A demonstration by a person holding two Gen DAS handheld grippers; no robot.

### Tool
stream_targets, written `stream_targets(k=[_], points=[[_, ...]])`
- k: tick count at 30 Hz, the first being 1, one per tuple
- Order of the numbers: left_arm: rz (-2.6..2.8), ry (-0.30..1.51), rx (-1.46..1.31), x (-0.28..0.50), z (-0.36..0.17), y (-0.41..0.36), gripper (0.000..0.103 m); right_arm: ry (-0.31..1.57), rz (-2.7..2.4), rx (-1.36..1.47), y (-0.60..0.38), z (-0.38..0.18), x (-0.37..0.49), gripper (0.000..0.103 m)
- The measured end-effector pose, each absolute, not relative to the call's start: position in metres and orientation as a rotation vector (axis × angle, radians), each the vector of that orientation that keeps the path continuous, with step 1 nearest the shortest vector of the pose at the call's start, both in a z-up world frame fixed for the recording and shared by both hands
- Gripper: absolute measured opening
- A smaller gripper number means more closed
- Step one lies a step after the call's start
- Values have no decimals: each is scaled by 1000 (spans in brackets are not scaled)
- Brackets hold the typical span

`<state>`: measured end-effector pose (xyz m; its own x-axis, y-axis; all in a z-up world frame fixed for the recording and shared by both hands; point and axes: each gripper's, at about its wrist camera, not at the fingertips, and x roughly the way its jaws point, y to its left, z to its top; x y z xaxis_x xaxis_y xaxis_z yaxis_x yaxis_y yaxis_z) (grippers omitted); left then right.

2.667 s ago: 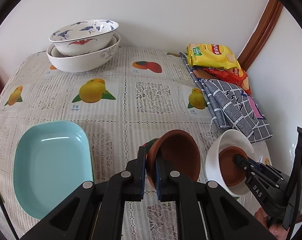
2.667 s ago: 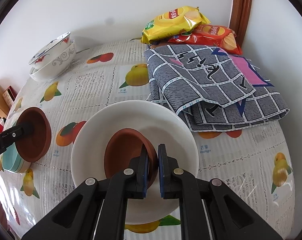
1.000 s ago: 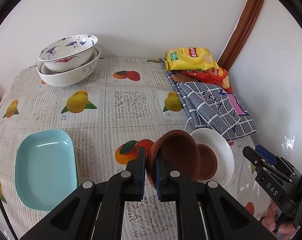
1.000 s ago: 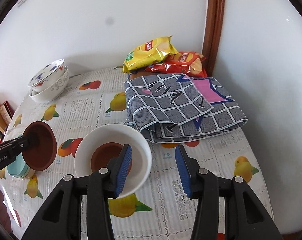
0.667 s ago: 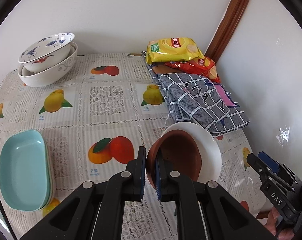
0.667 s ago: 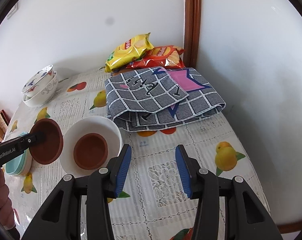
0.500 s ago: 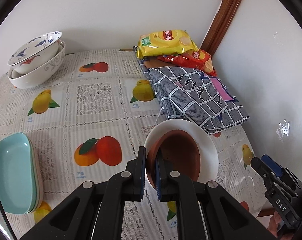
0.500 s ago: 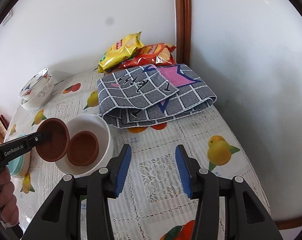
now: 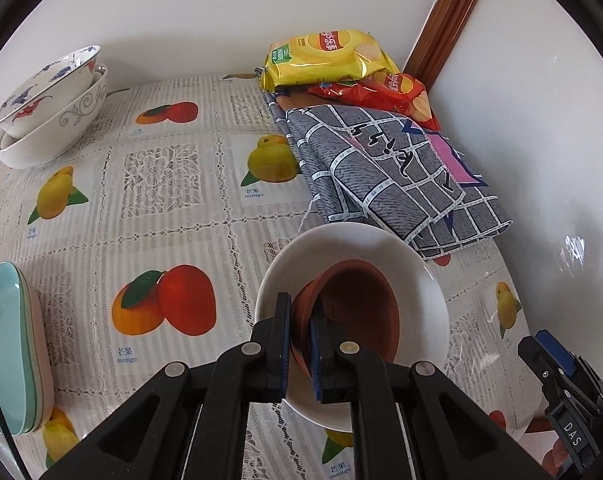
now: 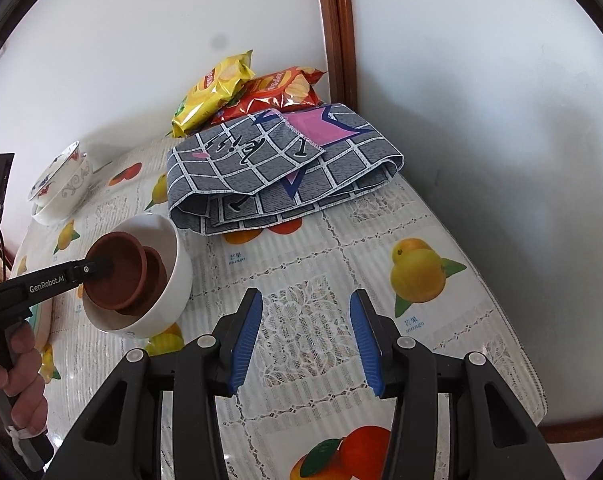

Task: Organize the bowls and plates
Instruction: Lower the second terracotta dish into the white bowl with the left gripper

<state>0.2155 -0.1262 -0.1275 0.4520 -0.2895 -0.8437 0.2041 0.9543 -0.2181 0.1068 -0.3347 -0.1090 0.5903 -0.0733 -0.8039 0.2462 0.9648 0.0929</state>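
Two brown bowls (image 10: 119, 276) now overlap inside the white bowl (image 9: 421, 280) near the table's right edge, the left gripper (image 9: 300, 344) having carried its pinched one in, right gripper (image 10: 305, 340) withdrawn, gaping empty; release looks next.

Matt, unglazed-looking round brown clay bowl (image 9: 357, 304); glossy, smooth round white ceramic bowl (image 9: 421, 280); shiny painted porcelain bowls with blue and red motifs (image 9: 49, 104); glazed pale turquoise oblong dishes (image 9: 5, 344); woven grey checked folded cloth (image 9: 385, 168); crinkly, glossy yellow foil crisp packet (image 9: 325, 56); sheeny plastic fruit-print cover on the tabletop (image 9: 161, 184); varnished brown wooden corner trim (image 10: 335, 28)
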Motion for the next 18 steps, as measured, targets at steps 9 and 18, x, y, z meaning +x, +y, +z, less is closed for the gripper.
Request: stream_targets(k=[9, 18], points=[[-312, 1076, -101, 219, -134, -130, 9, 929, -172, 207, -333, -112, 106, 46], [-331, 1077, -113, 218, -134, -130, 10, 940, -157, 207, -329, -113, 106, 46]])
